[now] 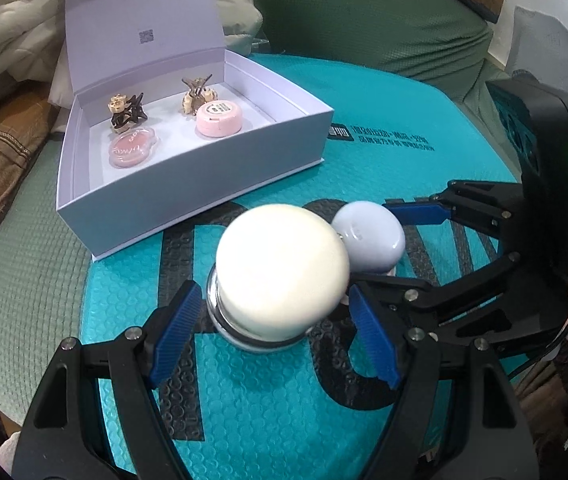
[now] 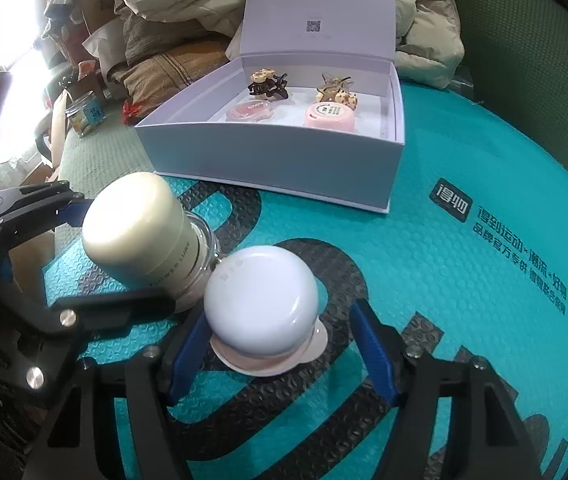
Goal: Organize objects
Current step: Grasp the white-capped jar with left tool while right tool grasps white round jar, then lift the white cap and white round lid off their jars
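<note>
Jars are standing touching on the teal mat point(image 2: 463, 152), near the open box point(image 2: 284, 160). We are straddling the cream-capped jar point(image 1: 280, 268) with the left gripper point(image 1: 274, 340) and the lilac-capped jar point(image 2: 262, 300) with the right gripper point(image 2: 280, 354), jaws part open, pads not clearly pressing. Glass looks heavy and slippery, so we are favouring the caps' sides.

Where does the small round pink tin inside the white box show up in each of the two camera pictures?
Left wrist view: the small round pink tin sits upper left of centre, in the right half of the open white box.
Right wrist view: the tin is upper right of centre, at the box's right end.
Shared landmark: the cream-capped glass jar on the teal bubble mailer.
</note>
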`<state>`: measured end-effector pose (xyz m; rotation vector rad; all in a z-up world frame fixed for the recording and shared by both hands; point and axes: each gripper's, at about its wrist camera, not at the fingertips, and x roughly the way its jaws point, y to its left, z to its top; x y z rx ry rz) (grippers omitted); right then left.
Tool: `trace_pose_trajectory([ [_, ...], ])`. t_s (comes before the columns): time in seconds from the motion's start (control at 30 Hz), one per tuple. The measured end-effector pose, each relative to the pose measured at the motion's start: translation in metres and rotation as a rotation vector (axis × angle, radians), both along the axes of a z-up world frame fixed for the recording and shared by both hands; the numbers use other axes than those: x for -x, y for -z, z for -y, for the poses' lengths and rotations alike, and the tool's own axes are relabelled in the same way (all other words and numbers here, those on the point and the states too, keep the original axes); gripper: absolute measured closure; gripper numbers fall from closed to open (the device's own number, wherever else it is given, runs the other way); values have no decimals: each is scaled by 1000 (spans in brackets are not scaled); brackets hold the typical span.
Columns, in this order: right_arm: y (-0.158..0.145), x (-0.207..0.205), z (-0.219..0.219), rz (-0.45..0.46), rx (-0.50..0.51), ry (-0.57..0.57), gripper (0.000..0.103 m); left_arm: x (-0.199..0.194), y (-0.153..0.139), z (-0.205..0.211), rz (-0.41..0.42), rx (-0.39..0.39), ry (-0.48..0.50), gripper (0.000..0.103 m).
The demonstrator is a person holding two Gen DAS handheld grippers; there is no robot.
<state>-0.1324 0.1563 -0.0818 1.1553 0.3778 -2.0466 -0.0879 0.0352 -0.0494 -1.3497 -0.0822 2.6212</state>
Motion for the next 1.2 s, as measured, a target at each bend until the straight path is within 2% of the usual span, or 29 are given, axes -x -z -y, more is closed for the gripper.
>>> trace_pose_trajectory([
  [0.17,-1,-1,1,4,20,-26,45,3,-1,4,-19,-14,-7,28],
  [0.4,-1,-2,1,-2,20,-45,49,5,-2,4,-33,-47,3,28],
  [0.57,-1,-2,1,-5,13,-58,50,5,-4,0,-53,-37,23,32],
  [0.7,-1,-2,0,-5,9,-62,50,3,-3,-2,-62,-7,22,46],
  [0.87,-2,-4,-1,-5,2,-65,51,2,-3,1,-62,-10,21,47],
  [1.03,-2,-6,-1,-5,-9,-71,51,-2,-7,-3,-80,21,30,49],
  [1.2,-4,-7,-1,-2,-19,-69,51,-5,-8,-3,-70,8,29,50],
])
